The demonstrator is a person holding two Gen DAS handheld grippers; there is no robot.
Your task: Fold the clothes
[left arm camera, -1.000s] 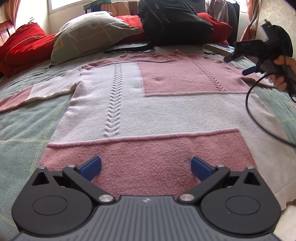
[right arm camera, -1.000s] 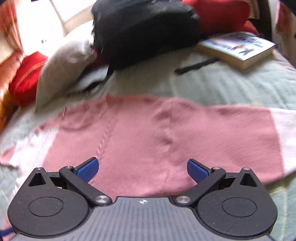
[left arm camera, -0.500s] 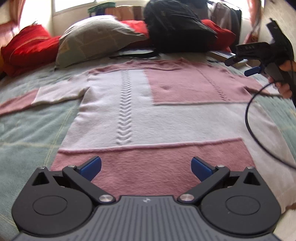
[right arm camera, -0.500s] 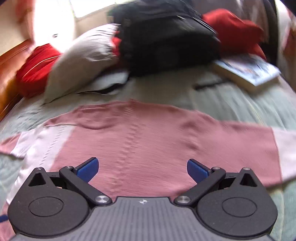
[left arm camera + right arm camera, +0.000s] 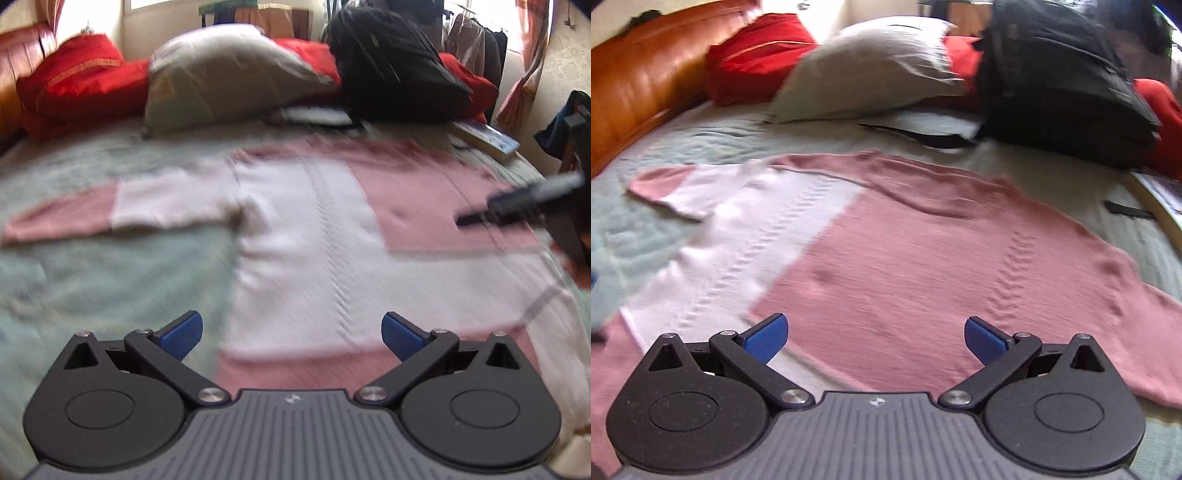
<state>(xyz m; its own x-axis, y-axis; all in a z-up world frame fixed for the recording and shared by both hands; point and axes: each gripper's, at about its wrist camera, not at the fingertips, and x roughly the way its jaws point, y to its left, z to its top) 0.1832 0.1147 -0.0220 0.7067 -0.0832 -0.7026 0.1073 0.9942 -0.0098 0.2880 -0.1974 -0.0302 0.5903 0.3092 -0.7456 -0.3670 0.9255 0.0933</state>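
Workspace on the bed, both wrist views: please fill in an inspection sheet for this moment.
Surface: pale green quilted bedspread, lightly wrinkled.
Job's things: pink and white knitted sweater spread flat, front up, sleeves out to both sides, no fold made.
Clutter: black backpack, grey pillow, red cushions, paperback book, all beyond the sweater's collar, none on it.
Grippers: left gripper open over the sweater's hem edge, holding nothing; right gripper open over the pink chest panel, holding nothing.
Cables: blurred dark cable across the sweater's side, in the left wrist view.
Surroundings: brown wooden headboard, window with curtains, hanging clothes.
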